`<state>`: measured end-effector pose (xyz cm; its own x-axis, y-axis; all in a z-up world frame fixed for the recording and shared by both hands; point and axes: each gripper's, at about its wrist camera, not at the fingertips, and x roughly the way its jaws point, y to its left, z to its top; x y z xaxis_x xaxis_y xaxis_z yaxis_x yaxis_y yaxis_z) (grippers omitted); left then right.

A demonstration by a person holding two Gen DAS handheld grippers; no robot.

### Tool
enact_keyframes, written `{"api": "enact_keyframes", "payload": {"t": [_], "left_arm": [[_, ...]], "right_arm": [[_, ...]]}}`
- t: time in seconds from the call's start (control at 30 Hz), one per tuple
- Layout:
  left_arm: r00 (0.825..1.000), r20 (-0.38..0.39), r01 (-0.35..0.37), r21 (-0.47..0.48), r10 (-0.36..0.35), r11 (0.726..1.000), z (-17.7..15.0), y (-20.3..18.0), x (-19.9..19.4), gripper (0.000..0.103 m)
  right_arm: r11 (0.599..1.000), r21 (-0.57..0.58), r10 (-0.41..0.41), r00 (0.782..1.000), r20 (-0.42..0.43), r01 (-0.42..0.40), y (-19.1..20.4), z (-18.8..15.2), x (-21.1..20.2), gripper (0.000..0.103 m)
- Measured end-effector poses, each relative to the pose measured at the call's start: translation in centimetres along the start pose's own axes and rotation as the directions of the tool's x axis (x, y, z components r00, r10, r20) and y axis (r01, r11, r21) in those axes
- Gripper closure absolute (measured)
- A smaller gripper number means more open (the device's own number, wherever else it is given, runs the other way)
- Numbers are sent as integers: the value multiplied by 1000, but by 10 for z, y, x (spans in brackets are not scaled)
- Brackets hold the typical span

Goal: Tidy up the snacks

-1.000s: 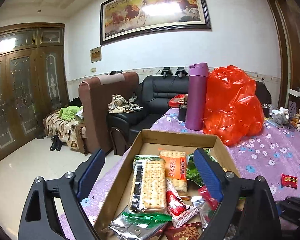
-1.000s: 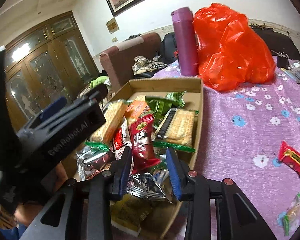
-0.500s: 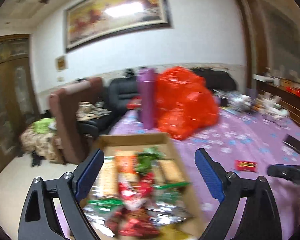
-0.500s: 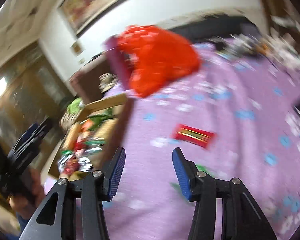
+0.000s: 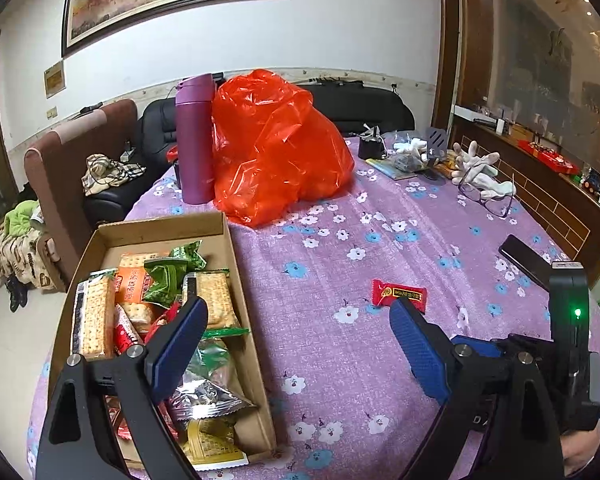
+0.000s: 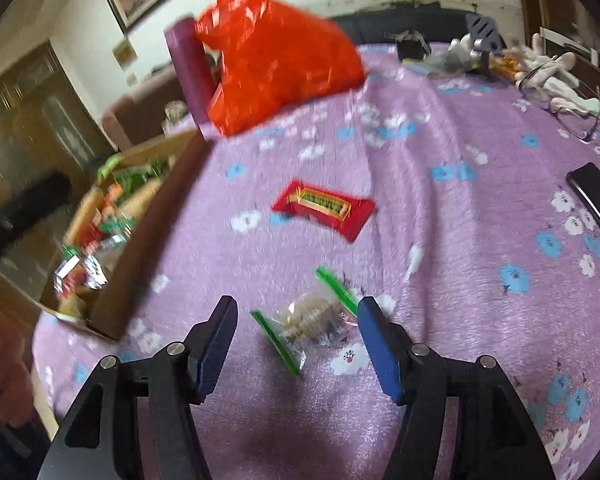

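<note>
A: Where are the loose snacks found?
B: On the tabletop [image 6: 440, 240], right of the cardboard box [image 6: 148, 232]: red packet [image 6: 324, 210], clear packet [image 6: 312, 320].
A: The claws?
B: Right claw [image 6: 296, 340] is opening over the clear packet, nothing gripped; left claw [image 5: 300, 344] is held wide, empty.

One box [image 5: 228, 240], two loose snack packets [image 6: 324, 210] [image 6: 312, 320], one flask [image 5: 194, 140].

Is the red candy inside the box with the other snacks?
No, the red candy lies alone on the purple flowery tablecloth, well apart from the box of snacks.
</note>
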<state>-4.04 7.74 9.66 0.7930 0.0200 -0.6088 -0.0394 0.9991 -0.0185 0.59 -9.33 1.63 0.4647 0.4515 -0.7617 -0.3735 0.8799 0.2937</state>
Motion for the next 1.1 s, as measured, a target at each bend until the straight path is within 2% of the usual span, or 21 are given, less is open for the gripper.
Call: {"api": "enact_keyframes", "payload": {"t": [0.07,0.1,0.2,0.27,0.47,0.57,0.63,0.7,0.8,0.9,1.1], "left_arm": [[1000,-9,2,2,-2,1000,4,-3,2,11],[1000,-15,8,7,-8,1000,5,-5,4,11],[999,-45,26,8,-26,1000,11,-11,14,11],[997,-73,41,14,-40,999,15,-19,24,11],[987,-152,65,28,-60,997,30,-49,65,11],[974,-202,111,46,-100,993,39,-67,96,14],[963,-252,108,55,-91,993,42,-76,118,28],[948,-298,134,45,-115,990,42,-83,140,37],[928,-348,157,33,-136,987,37,-86,161,38],[911,-394,167,75,-125,983,25,-93,166,38],[915,-398,158,184,-74,970,-5,-88,129,37]], "right_arm": [[1000,12,-3,1000,2,3,-2,0,0,38],[1000,29,10,1000,10,-10,-6,1,-2,49],[996,61,65,998,27,-67,-14,0,-5,68],[991,82,99,994,45,-103,-19,0,-8,70],[963,174,196,979,63,-204,-41,-2,-9,69],[953,195,221,973,67,-230,-46,-4,-10,67],[952,197,225,972,67,-234,-46,-4,-10,66],[951,199,229,971,64,-238,-45,-4,-9,65],[950,199,234,970,64,-242,-45,-5,-9,64],[949,198,236,970,62,-244,-46,-4,-9,64],[953,187,232,971,58,-239,-45,-6,-11,63]]}}
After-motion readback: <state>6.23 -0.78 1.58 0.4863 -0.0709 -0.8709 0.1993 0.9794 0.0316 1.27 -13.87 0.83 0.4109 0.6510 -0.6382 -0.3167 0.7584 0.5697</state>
